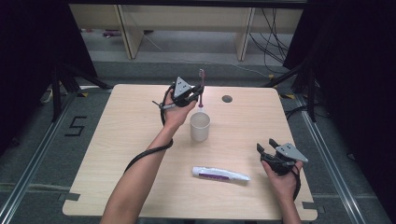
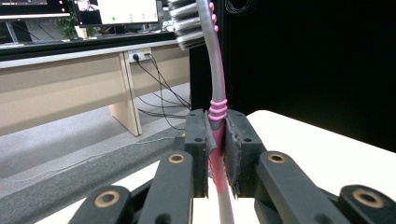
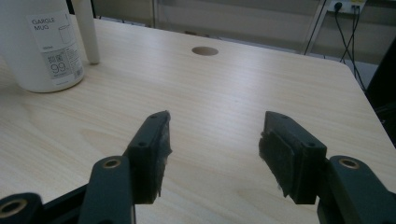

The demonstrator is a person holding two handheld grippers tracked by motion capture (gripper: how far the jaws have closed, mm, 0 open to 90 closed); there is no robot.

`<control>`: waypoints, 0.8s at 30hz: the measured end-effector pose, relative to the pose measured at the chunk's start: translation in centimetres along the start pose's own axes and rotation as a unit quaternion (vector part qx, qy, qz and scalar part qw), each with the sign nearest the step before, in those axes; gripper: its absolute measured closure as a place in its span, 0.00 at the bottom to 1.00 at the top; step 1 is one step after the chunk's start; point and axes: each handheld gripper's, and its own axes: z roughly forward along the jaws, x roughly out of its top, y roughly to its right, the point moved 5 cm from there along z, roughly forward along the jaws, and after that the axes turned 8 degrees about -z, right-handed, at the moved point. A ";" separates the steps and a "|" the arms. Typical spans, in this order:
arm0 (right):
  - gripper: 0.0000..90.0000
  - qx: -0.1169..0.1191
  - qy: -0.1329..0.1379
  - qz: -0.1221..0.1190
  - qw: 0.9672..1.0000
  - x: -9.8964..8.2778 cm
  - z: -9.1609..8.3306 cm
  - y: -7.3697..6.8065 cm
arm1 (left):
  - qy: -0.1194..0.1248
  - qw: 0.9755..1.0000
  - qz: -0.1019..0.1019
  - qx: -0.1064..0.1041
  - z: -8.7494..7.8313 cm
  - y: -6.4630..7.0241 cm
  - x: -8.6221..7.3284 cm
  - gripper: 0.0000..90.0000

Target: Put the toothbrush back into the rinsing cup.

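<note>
My left gripper (image 1: 198, 92) is shut on a grey and pink toothbrush (image 1: 201, 86), which stands upright with its bristles up, just behind a white mug (image 1: 200, 126). In the left gripper view the pads (image 2: 239, 149) clamp the pink part of the toothbrush handle (image 2: 216, 107). The mug (image 3: 44, 46) carries a "GARGLE MUG" label, and a pale stick (image 3: 86, 30), apparently the brush's lower end, meets the table beside it. A white and purple toothpaste tube (image 1: 220, 174) lies near the front. To its right my right gripper (image 1: 265, 149) is open, holding nothing (image 3: 212, 140).
The wooden table (image 1: 130, 140) has a round cable hole (image 1: 227, 98) at the back right, also the hole (image 3: 204, 51) ahead of my right gripper. Desks and cables (image 1: 273, 32) stand beyond the table's far edge.
</note>
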 end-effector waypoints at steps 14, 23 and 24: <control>0.48 0.002 -0.003 0.005 1.000 0.0 0.0 -0.1 | -0.009 1.000 0.002 -0.002 0.0 0.1 -0.7 0.89; 0.48 0.004 -0.008 0.013 1.000 0.0 0.0 -0.3 | -0.017 1.000 0.002 -0.003 -0.2 0.1 -1.4 0.88; 0.48 0.004 -0.008 0.014 1.000 0.0 0.0 -0.3 | -0.018 1.000 0.001 -0.002 -0.2 0.1 -1.5 0.88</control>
